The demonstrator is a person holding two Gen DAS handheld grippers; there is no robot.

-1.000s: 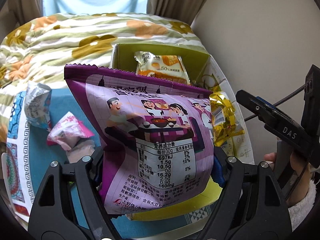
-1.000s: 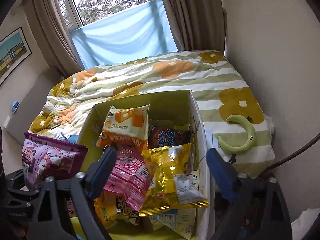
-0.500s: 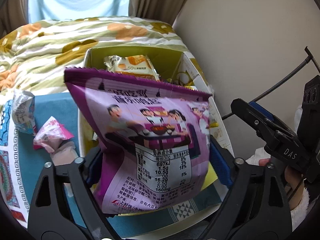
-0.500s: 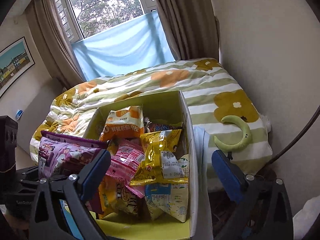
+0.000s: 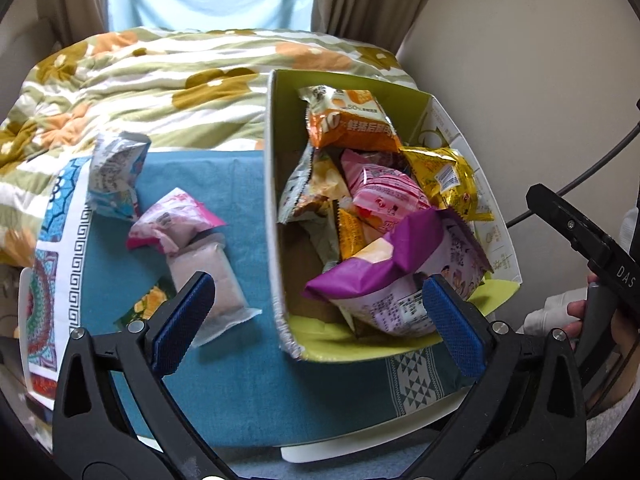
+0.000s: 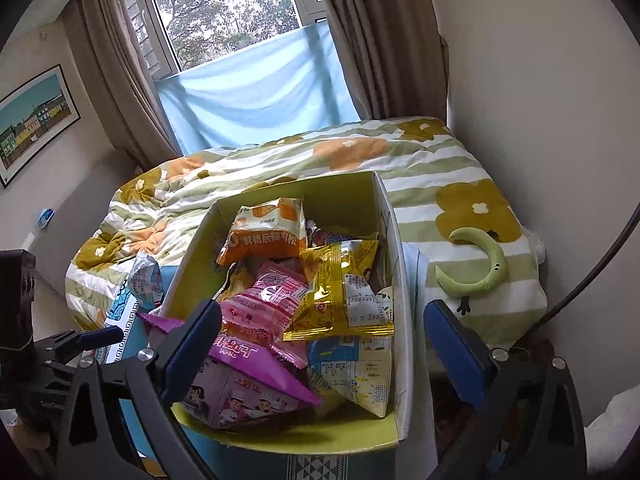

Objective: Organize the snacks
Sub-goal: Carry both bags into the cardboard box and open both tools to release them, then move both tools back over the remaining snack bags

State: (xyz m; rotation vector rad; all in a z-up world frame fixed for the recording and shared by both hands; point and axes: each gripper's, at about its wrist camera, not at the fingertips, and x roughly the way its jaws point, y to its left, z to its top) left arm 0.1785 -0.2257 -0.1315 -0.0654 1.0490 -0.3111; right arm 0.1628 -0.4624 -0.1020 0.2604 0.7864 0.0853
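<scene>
Above box (image 5: 276, 240) | left tongs (image 5: 316, 320) tilted down, just spread, purple bag (image 5: 384, 276) released | right tongs (image 6: 324, 352) apart

Left wrist cam looks steeply down, close over the desk (image 5: 240, 380) & snack box (image 5: 276, 200). Right wrist cam tilts shallower, toward bed (image 6: 460, 168) & window (image 6: 224, 8). Both share the box and bed.

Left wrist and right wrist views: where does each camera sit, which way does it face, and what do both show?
Left wrist: on the left gripper, open, looking down at box, loose snacks; person's hand at right.
Right wrist: on the right gripper, open, facing box, bed, window; left gripper at left edge.
Shared: box, purple bag.
</scene>
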